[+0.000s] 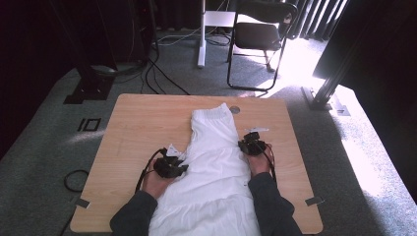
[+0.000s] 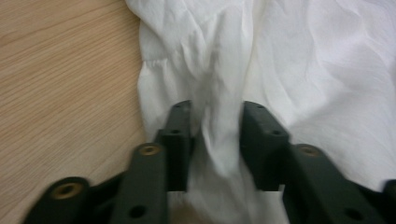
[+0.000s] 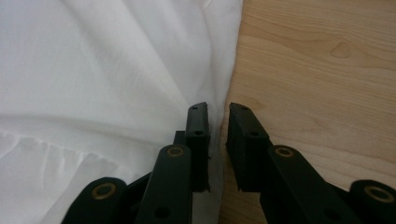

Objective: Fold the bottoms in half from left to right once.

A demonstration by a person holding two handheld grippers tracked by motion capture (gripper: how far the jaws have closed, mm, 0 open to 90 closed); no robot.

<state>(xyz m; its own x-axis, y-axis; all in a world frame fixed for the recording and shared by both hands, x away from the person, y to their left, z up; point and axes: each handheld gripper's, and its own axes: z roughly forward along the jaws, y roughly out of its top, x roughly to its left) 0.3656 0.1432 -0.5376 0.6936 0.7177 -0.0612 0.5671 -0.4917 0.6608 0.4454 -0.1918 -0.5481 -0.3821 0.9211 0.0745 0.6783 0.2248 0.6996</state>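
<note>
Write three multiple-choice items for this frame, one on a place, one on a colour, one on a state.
1. Where is the right gripper?
A. at the garment's right edge
B. on the floor
C. on the chair

2. What colour is the garment?
A. red
B. white
C. black

3. How does the garment lie on the table?
A. rolled into a ball
B. hanging wholly off the table's far edge
C. spread out lengthwise

Key: 1 A, the jaws straddle the cloth's edge beside bare wood; 2 B, plainly white cloth; 3 C, it stretches along the tabletop.
</note>
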